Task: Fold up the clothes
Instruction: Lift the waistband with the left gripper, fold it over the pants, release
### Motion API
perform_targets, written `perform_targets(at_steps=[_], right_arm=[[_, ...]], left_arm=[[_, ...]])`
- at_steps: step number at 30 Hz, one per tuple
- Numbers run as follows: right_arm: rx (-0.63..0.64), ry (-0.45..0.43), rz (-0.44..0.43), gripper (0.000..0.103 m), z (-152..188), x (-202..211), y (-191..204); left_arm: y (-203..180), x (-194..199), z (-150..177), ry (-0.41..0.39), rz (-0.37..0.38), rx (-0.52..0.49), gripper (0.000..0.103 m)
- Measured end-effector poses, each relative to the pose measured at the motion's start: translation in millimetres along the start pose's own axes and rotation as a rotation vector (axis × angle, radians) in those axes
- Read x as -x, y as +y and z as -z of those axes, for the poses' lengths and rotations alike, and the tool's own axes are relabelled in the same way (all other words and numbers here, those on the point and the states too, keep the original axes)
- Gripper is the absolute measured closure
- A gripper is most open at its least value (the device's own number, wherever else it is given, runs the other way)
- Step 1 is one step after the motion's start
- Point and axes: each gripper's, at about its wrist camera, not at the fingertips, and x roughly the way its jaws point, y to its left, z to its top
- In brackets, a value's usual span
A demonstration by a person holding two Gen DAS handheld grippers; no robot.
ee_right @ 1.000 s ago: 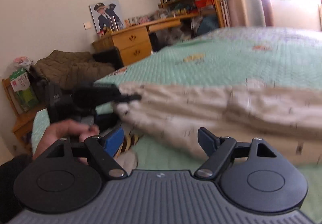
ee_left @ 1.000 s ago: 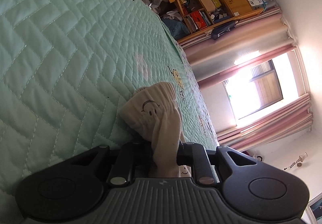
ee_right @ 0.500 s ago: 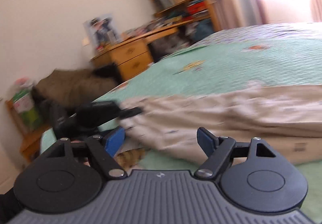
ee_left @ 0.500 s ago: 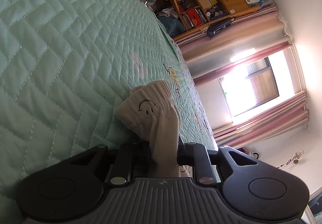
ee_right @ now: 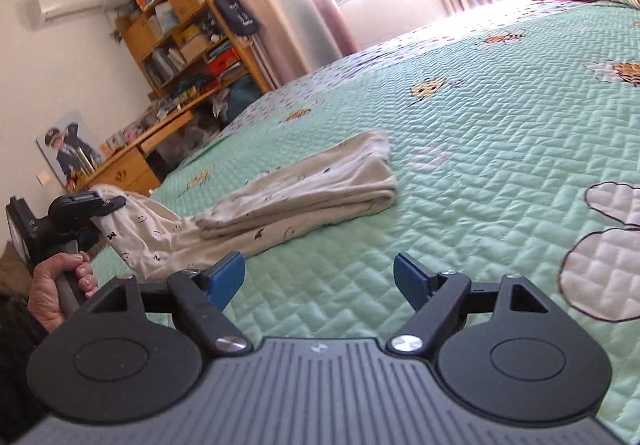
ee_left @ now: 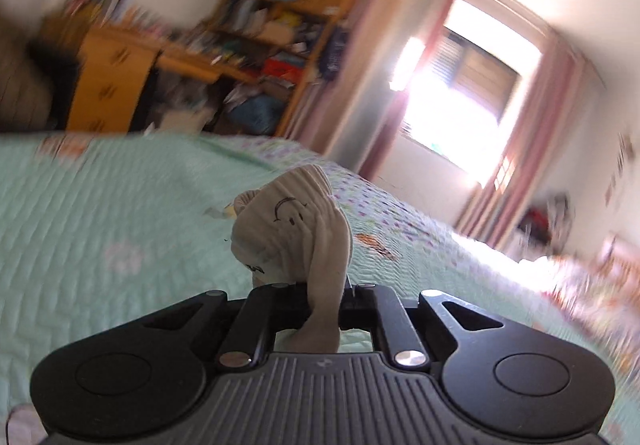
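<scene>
While the left wrist view half a second ago looked steeply down the quilt, it now swings level and blurs, so we judge the left gripper (ee_left: 324,295) is lifting its end; it stays clenched on the cream cotton garment printed with small smiley faces (ee_left: 296,221), bunched at the centre of the frame. From the right wrist view the same garment (ee_right: 304,197) lies mostly folded lengthwise at centre left, its near end raised off the bed by the left gripper (ee_right: 106,205), the person's left hand (ee_right: 60,285) on the handle at lower left; our right gripper (ee_right: 320,277) hangs released over bare quilt, blue pads wide apart, holding nothing. We reckon a crosswise fold comes next. Underneath spreads the mint-green quilted bedspread with bee motifs (ee_right: 500,149); a cluttered wooden bookshelf (ee_right: 188,29) stands upper left, pink curtains (ee_right: 320,5) beside a bright window.
</scene>
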Motion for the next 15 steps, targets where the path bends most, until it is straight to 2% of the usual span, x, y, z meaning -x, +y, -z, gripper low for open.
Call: perform_targets(at_steps=[3,5,7,10,12,14,15], right_arm=[[-0.041,-0.020,-0.020,0.019,0.1,9.0,-14.2],[-0.071,-0.028,-0.023,0.019,-0.6,14.4,-25.7],[-0.100,-0.039,-0.026,0.019,-1.2,21.6,-39.0],[-0.146,-0.062,-0.019,0.019,-4.0,31.8,-59.0],[-0.182,-0.076,-0.016,0.019,-5.8,36.8,-71.3],[-0.212,-0.091,-0.019,0.019,-7.8,40.0,-81.8],[-0.222,-0.095,-0.019,0.019,-7.8,40.5,-85.5]], left_arm=[[-74.3,-1.2,1.6,-0.003,0.039,-0.230,0.092],[-124.8,-6.1,16.2,0.016,0.071,-0.388,0.092],[-169.9,-13.3,43.0,0.054,0.111,-0.530,0.092],[-224.0,-27.6,102.0,0.160,0.151,-0.782,0.092],[-241.6,-36.7,138.9,0.255,0.162,-0.885,0.092],[-247.0,-40.6,160.9,0.301,0.149,-0.923,0.091],[-247.3,-41.3,165.9,0.291,0.130,-0.945,0.092]])
